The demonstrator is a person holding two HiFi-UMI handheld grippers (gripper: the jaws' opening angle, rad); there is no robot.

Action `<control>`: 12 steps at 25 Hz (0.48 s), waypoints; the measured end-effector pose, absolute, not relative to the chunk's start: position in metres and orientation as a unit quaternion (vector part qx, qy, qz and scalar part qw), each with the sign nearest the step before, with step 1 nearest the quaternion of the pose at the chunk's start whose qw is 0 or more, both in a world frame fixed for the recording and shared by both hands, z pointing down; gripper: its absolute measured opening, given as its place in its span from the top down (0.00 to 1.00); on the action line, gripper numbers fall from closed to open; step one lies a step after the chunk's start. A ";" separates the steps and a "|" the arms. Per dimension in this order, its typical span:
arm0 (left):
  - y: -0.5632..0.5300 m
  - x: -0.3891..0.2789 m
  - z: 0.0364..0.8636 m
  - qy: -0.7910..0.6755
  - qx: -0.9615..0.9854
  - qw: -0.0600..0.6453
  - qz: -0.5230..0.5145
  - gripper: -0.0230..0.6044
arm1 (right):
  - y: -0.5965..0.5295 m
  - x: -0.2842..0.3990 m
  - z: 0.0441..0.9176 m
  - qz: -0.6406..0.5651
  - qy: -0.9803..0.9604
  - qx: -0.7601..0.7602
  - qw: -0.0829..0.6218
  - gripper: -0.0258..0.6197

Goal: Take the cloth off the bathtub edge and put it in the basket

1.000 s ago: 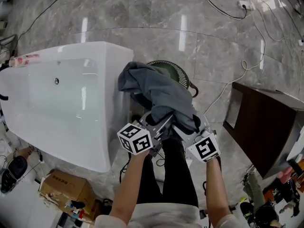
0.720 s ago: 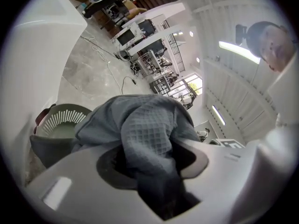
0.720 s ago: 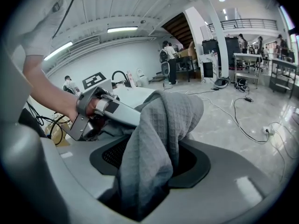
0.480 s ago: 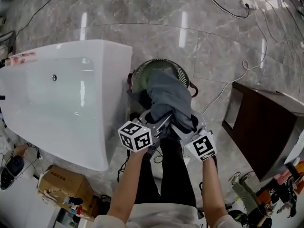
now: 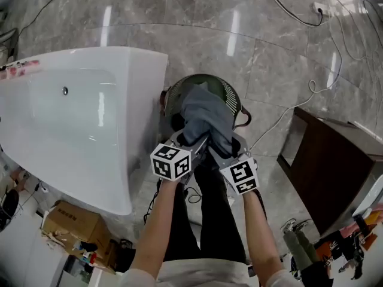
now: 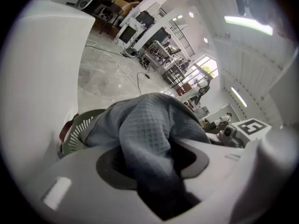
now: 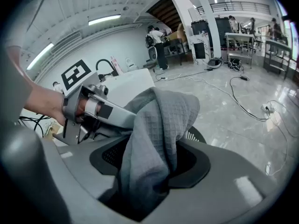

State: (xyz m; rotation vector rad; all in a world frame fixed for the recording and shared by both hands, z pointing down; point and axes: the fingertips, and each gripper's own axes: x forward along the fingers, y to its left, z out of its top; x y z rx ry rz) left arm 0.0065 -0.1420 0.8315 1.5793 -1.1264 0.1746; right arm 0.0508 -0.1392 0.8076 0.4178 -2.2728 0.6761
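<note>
Scanning head view: white bathtub (image 5: 90,112) at left, then my left gripper (image 5: 196,143) and right gripper (image 5: 220,151), both clamped on the grey cloth (image 5: 206,115), held over the green basket (image 5: 230,94). Only the gripper views show fabric pinched between each pair of jaws.

Grey marble floor (image 5: 197,52) — bathtub (image 5: 146,100), green basket (image 5: 231,95) just beside it, dark cabinet (image 5: 335,166), cardboard box (image 5: 63,223), cables (image 5: 287,12).

cloth (image 5: 206,117): grey waffle, bunched | over basket (image 5: 230,94): green, slatted
</note>
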 end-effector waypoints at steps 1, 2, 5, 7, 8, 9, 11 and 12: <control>-0.144 0.004 0.838 -0.485 0.668 0.558 0.083 0.56 | -0.141 0.051 0.815 0.265 -0.877 0.168 0.364 0.57; -0.145 0.002 0.844 -0.492 0.665 0.554 0.093 0.56 | -0.142 0.051 0.822 0.269 -0.872 0.172 0.370 0.58; -0.146 -0.009 0.861 -0.514 0.656 0.538 0.128 0.54 | -0.146 0.051 0.843 0.281 -0.857 0.185 0.391 0.62; -0.145 -0.020 0.865 -0.527 0.653 0.525 0.139 0.54 | -0.153 0.051 0.854 0.289 -0.847 0.197 0.399 0.63; -0.144 -0.025 0.866 -0.531 0.652 0.523 0.137 0.55 | -0.157 0.051 0.859 0.295 -0.843 0.202 0.401 0.64; -0.143 -0.029 0.866 -0.534 0.652 0.523 0.131 0.56 | -0.159 0.051 0.864 0.299 -0.840 0.206 0.403 0.65; -0.138 -0.037 0.867 -0.538 0.650 0.522 0.124 0.56 | -0.159 0.048 0.876 0.301 -0.833 0.206 0.415 0.69; -0.134 -0.041 0.868 -0.541 0.648 0.522 0.122 0.56 | -0.158 0.044 0.882 0.300 -0.831 0.204 0.422 0.69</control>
